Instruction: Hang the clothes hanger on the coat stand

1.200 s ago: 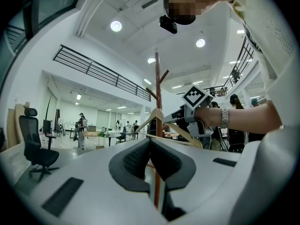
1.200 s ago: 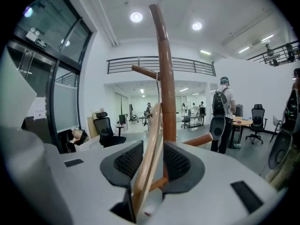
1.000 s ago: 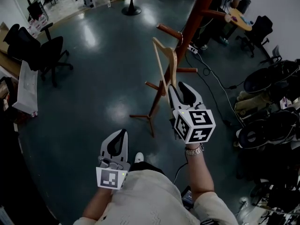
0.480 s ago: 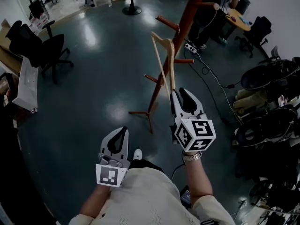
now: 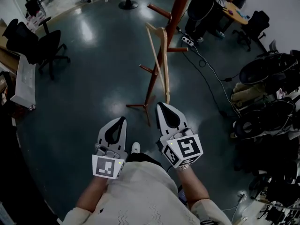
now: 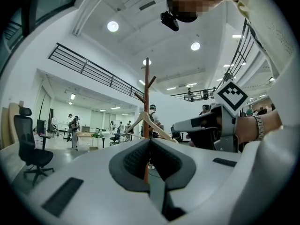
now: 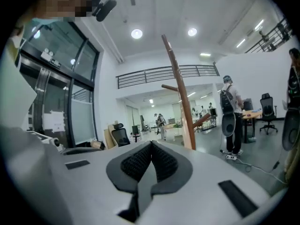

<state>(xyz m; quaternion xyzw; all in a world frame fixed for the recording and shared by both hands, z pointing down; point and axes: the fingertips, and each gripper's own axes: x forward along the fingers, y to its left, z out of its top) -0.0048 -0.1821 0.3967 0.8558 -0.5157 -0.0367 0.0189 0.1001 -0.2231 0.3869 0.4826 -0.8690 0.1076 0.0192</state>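
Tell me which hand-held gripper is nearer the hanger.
The right hand-held gripper: its tip lies just below the hanger in the head view, while the left hand-held gripper sits farther aside.

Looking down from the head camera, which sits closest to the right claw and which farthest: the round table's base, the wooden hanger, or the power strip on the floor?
From the right claw:
1. The wooden hanger, just ahead, against the coat stand.
2. The power strip, on the floor past the stand, to the right.
3. The round table's base, far ahead, at the top left.
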